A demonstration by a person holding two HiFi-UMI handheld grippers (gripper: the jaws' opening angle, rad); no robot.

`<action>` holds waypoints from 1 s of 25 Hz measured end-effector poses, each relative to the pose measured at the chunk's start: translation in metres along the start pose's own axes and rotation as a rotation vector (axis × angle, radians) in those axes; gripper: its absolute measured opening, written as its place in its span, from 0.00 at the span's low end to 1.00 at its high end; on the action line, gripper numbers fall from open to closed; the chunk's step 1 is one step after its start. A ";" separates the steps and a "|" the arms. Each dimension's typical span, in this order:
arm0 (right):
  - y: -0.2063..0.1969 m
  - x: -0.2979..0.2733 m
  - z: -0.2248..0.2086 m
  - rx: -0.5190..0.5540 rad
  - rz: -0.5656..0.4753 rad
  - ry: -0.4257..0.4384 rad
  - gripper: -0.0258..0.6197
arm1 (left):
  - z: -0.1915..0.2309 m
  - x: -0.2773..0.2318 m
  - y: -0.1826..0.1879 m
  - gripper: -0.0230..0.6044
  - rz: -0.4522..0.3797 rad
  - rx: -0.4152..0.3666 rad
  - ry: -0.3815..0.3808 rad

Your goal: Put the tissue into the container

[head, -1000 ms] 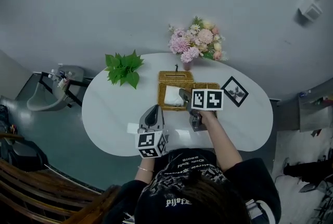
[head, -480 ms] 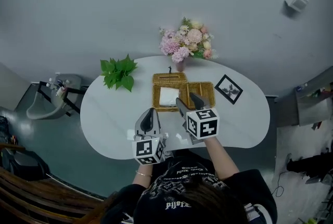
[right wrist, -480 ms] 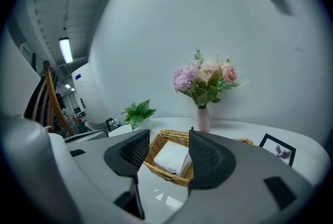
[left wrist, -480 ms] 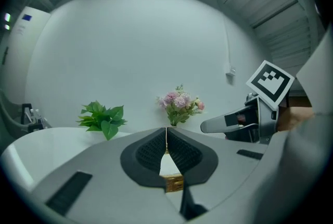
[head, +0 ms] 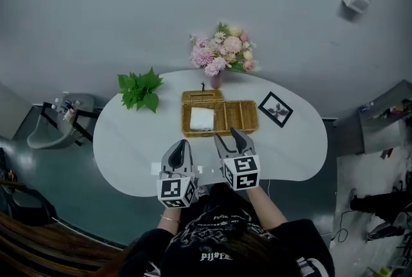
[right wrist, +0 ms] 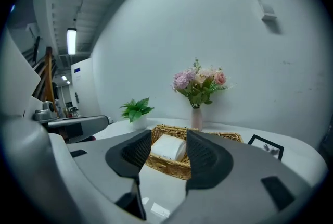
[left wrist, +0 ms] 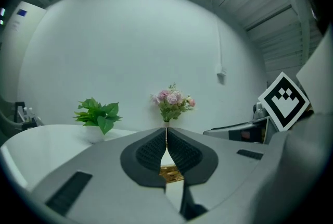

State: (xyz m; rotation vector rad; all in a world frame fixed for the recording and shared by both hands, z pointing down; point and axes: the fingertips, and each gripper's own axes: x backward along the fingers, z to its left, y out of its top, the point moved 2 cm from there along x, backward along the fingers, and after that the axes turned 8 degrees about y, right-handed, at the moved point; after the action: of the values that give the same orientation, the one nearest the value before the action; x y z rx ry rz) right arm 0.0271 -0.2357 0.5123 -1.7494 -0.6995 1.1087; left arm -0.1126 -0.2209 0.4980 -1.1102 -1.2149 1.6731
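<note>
**Tissue in container, both claws clear**

Head view: the tissue (head: 201, 118) lies in the left end of the wicker container (head: 241, 116), mid-frame on the white table (head: 129, 147); left claw (head: 179, 143) and right claw (head: 228, 138) hover just below it.
Left gripper view: jaws together, empty.
Right gripper view: jaws apart, just closing slightly, nothing between them.

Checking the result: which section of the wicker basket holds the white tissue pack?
The left-end section of the wicker basket, as the head view shows it: the white tissue pack fills it, while the sections to its right look empty.
</note>
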 end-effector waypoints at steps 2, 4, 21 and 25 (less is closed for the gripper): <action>-0.006 0.003 0.001 -0.002 0.006 -0.004 0.37 | -0.005 0.002 -0.004 0.08 0.010 -0.007 -0.009; -0.013 0.005 0.003 -0.026 0.009 0.012 0.36 | -0.008 0.003 -0.008 0.08 0.020 -0.018 -0.015; -0.011 0.016 0.001 0.052 -0.033 -0.064 0.08 | -0.019 0.005 -0.017 0.08 0.031 -0.029 -0.031; -0.006 0.014 -0.002 0.046 -0.041 -0.059 0.08 | -0.023 0.002 -0.014 0.08 0.028 -0.041 -0.033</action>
State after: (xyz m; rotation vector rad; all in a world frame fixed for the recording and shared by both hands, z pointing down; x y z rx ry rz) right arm 0.0349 -0.2224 0.5125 -1.6627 -0.7370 1.1439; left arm -0.0907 -0.2087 0.5077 -1.1333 -1.2650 1.7004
